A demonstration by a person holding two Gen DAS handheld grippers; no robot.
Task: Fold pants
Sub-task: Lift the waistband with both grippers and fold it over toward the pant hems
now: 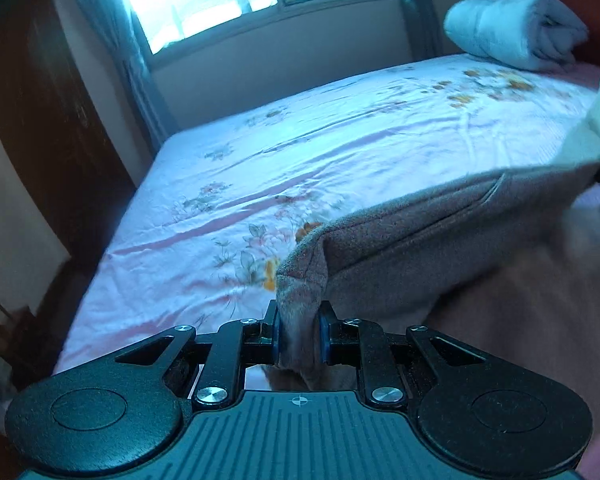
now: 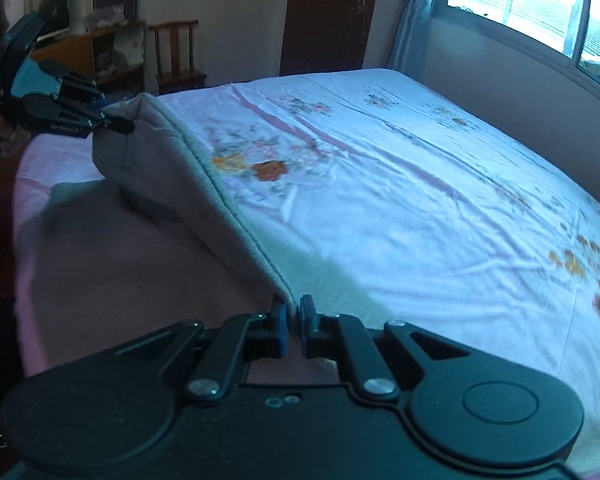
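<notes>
The grey-brown pants point(image 1: 440, 240) lie on the near part of the bed, with one edge lifted off the sheet. My left gripper point(image 1: 299, 330) is shut on one corner of that edge. My right gripper point(image 2: 294, 318) is shut on the other corner of the pants point(image 2: 172, 176). The lifted edge stretches taut between the two grippers above the rest of the fabric. The left gripper point(image 2: 106, 118) shows at the far left of the right wrist view, holding its corner. The right gripper is only a dark sliver at the right edge of the left wrist view.
The bed has a pale floral sheet point(image 1: 300, 152) with open room beyond the pants. A rolled light blanket point(image 1: 512, 32) lies by the headboard. A window point(image 2: 532, 4) and curtain are on the far side. A dark door point(image 2: 328, 16), wooden chair point(image 2: 178, 56) and cluttered desk point(image 2: 100, 56) stand past the foot.
</notes>
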